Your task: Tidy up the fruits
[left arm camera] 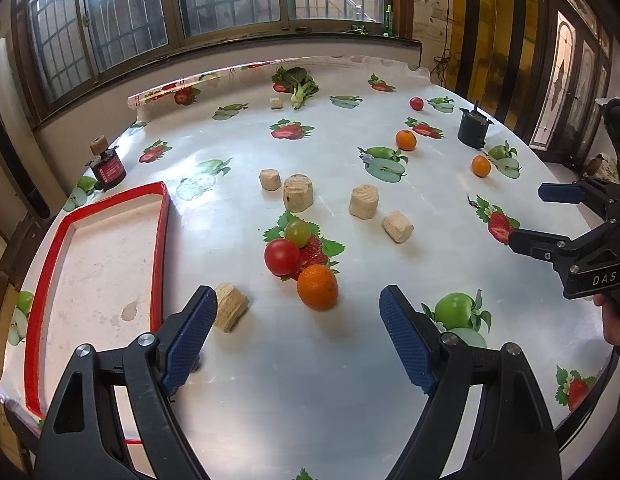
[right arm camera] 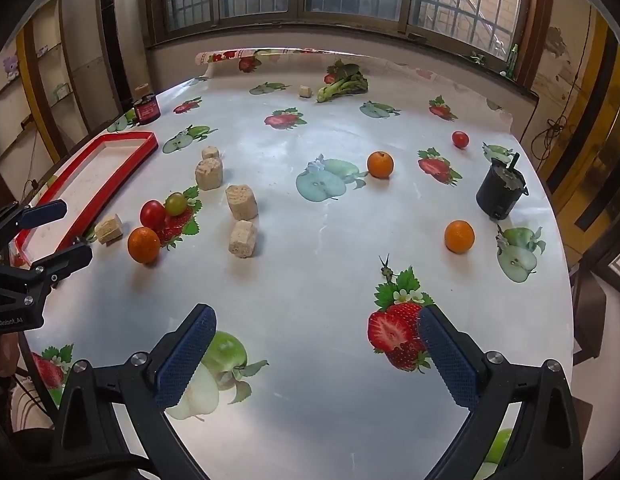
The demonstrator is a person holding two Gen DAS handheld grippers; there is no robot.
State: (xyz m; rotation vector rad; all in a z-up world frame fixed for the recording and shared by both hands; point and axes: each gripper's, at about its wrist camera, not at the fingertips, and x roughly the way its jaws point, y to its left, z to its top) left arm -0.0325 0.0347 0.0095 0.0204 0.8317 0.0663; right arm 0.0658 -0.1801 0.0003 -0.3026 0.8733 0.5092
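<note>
Both tools wide – fruits [left arm camera: 318, 287] untouched

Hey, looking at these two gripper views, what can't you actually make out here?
- Red tray: near end hidden behind the left gripper's fingers in the left wrist view.
- Red jar: label too small to read in the right wrist view.
- Black pot: its contents are unclear in both views.
- Person: only a bit of hand at the frame edge.

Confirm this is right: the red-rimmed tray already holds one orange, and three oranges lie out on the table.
Not quite. The red-rimmed tray is empty, as the left wrist view shows. The rest stands: three oranges lie out on the table.
</note>
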